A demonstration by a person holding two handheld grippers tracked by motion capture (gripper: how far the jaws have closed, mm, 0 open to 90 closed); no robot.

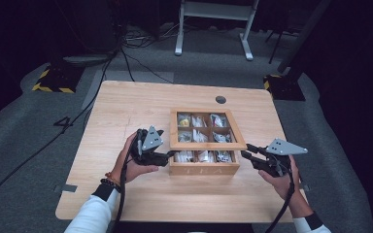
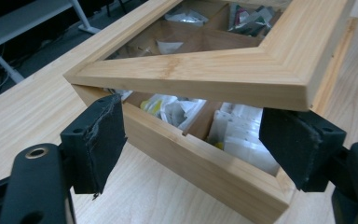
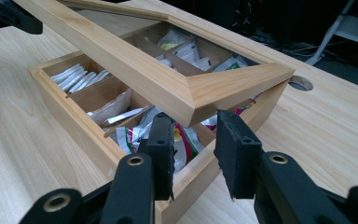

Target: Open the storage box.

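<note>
A wooden tea box point(image 1: 204, 169) with sachet-filled compartments stands mid-table. Its window-framed lid point(image 1: 208, 146) is raised a little at the front. My left gripper point(image 1: 172, 155) is at the box's front left corner. In the left gripper view its jaws point(image 2: 198, 140) stand wide apart under the lifted lid point(image 2: 191, 77), either side of the box corner point(image 2: 191, 158), open. My right gripper point(image 1: 245, 151) is at the front right corner. Its jaws point(image 3: 193, 140) straddle the box wall below the lid's corner point(image 3: 144, 70), one finger over the sachets point(image 3: 182, 140), not pressing.
The light wood table point(image 1: 126, 111) has bare surface all round the box and a round cable hole point(image 1: 220, 99) behind it. Beyond the table stand a white desk frame point(image 1: 245, 43), floor cables point(image 1: 126, 58) and yellow-black taped bases point(image 1: 53, 82).
</note>
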